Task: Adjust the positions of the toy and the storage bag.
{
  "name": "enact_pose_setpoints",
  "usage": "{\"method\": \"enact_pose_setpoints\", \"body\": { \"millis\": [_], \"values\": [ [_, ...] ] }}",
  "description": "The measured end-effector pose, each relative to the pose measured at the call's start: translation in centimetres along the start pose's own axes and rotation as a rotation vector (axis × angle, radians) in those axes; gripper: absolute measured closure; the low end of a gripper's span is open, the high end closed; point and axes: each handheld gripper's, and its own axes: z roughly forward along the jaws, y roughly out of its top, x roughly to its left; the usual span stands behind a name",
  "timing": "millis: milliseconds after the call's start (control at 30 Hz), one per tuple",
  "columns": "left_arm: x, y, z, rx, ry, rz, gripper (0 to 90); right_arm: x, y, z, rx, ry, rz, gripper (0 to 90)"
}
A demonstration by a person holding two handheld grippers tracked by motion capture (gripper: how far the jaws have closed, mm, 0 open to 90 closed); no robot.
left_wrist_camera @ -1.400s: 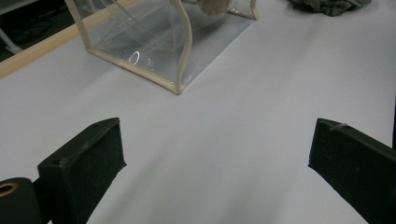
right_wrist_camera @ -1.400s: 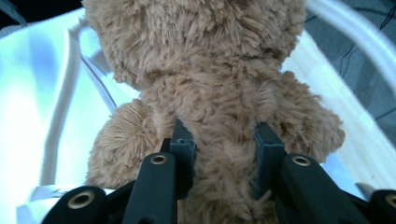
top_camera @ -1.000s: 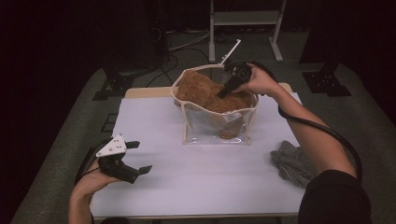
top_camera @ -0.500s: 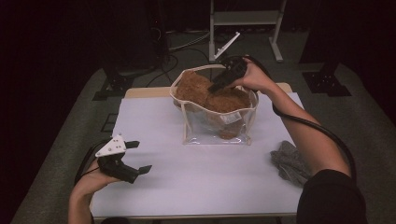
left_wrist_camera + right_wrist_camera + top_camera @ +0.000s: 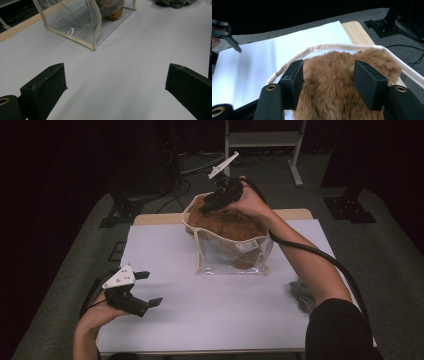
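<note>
A clear plastic bag (image 5: 220, 257) with cream trim stands at the table's far middle, and a brown plush toy (image 5: 225, 222) fills it. My right gripper (image 5: 206, 208) hovers over the bag's far left rim, angled down. In the right gripper view its jaws (image 5: 328, 72) stand apart just above the fur (image 5: 329, 100), with the cream rim (image 5: 337, 46) beyond. They have just opened wide and eased back a little; nothing is pinched. My left gripper (image 5: 150, 289) rests open at the front left, its jaws (image 5: 116, 82) over bare table.
A crumpled grey cloth (image 5: 301, 295) lies at the table's right, beside the right forearm. The white tabletop (image 5: 225, 320) has a wooden strip (image 5: 155, 218) along its far edge. A metal stand (image 5: 260, 140) and cables sit on the floor behind.
My right gripper has lifted out of the bag and moved left toward the far rim, and its jaws have opened off the plush. The left gripper has stayed put.
</note>
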Motion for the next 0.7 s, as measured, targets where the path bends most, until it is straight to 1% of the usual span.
{"method": "enact_pose_setpoints", "body": {
  "millis": [67,100,167,233,267,300,333,400,533,600,633,700],
  "values": [
    [0.0,0.0,0.0,-0.001,0.0,-0.001,2.5,0.0,0.0,0.5,0.006,-0.027,-0.026,46.3],
    [0.0,0.0,0.0,-0.001,0.0,0.001,2.5,0.0,0.0,0.7,0.008,-0.035,-0.028,48.2],
    [0.0,0.0,0.0,-0.001,0.0,0.0,2.5,0.0,-0.1,0.9,0.022,-0.054,-0.034,58.1],
    [0.0,0.0,0.0,0.0,-0.001,0.0,2.5,-0.2,-0.2,1.0,0.046,-0.053,-0.013,67.1],
    [0.0,0.0,0.0,0.0,-0.001,0.0,2.5,-0.2,-0.4,1.1,0.061,-0.054,-0.01,71.5],
    [0.0,0.0,0.0,0.001,-0.001,0.0,2.5,-0.3,-0.6,1.2,0.083,-0.05,-0.001,75.3],
    [0.0,0.0,0.0,-0.001,-0.001,-0.002,2.6,-0.4,-0.7,1.3,0.098,-0.046,0.009,77.2],
    [0.0,0.0,0.0,-0.001,0.0,-0.002,2.5,-0.5,-1.2,1.9,0.137,-0.037,0.015,79.7],
    [0.0,0.0,-0.1,-0.001,0.002,0.0,2.5,-0.7,-1.7,2.8,0.167,-0.022,0.022,81.6],
    [0.0,-0.1,-0.2,-0.001,0.001,0.002,2.5,-0.8,-1.9,2.9,0.175,-0.022,0.025,81.7],
    [0.0,-0.1,-0.2,-0.002,0.001,0.001,2.5,-0.9,-2.0,2.9,0.177,-0.015,0.041,81.6],
    [0.0,-0.1,-0.2,-0.001,0.002,-0.001,2.5,-0.9,-2.1,2.7,0.165,-0.01,0.047,80.7]
  ]
}}
